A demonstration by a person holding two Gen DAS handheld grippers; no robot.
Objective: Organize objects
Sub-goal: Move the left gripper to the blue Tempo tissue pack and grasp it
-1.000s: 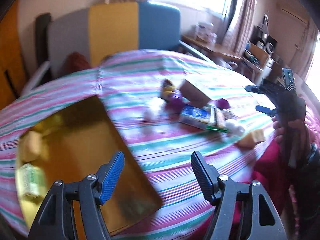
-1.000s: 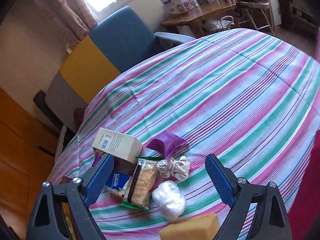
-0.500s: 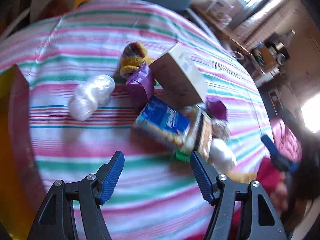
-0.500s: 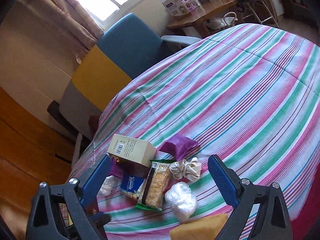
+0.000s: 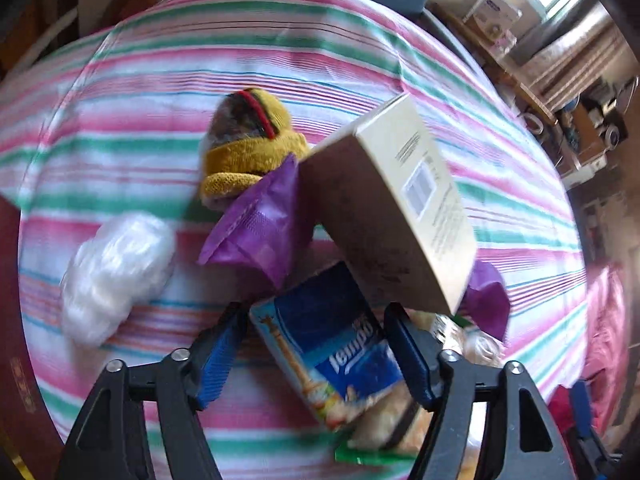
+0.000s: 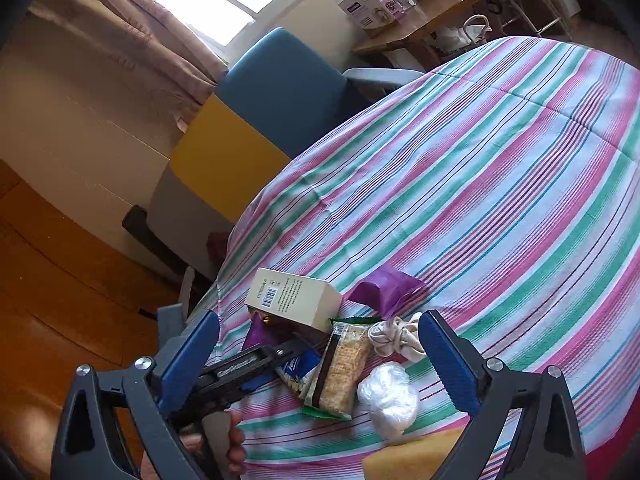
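Note:
My left gripper (image 5: pixel 314 354) points steeply down over a pile on the striped table. Its jaws are opening, and a blue tissue pack (image 5: pixel 332 344) lies between the pads, with a gap showing at the left pad. A cream box (image 5: pixel 400 216) leans over a purple pouch (image 5: pixel 260 228) and a yellow knitted item (image 5: pixel 248 148). A white plastic bundle (image 5: pixel 116 268) lies to the left. My right gripper (image 6: pixel 318 360) hovers near the table's edge, its jaws opening with nothing between them. The right wrist view shows the left gripper (image 6: pixel 256 364) over the tissue pack (image 6: pixel 298 370).
A snack bar pack (image 6: pixel 340 368), a knotted cloth (image 6: pixel 394 336), another white bundle (image 6: pixel 388 398), a second purple pouch (image 6: pixel 386 286) and a yellow sponge (image 6: pixel 416 456) lie nearby. A dark tray edge (image 5: pixel 16 340) borders the left. A blue and yellow chair (image 6: pixel 280 92) stands behind the table.
My left gripper swung from above the golden tray to the right and down onto the pile, and now straddles the tissue pack. The right gripper stayed in place and its jaws widened.

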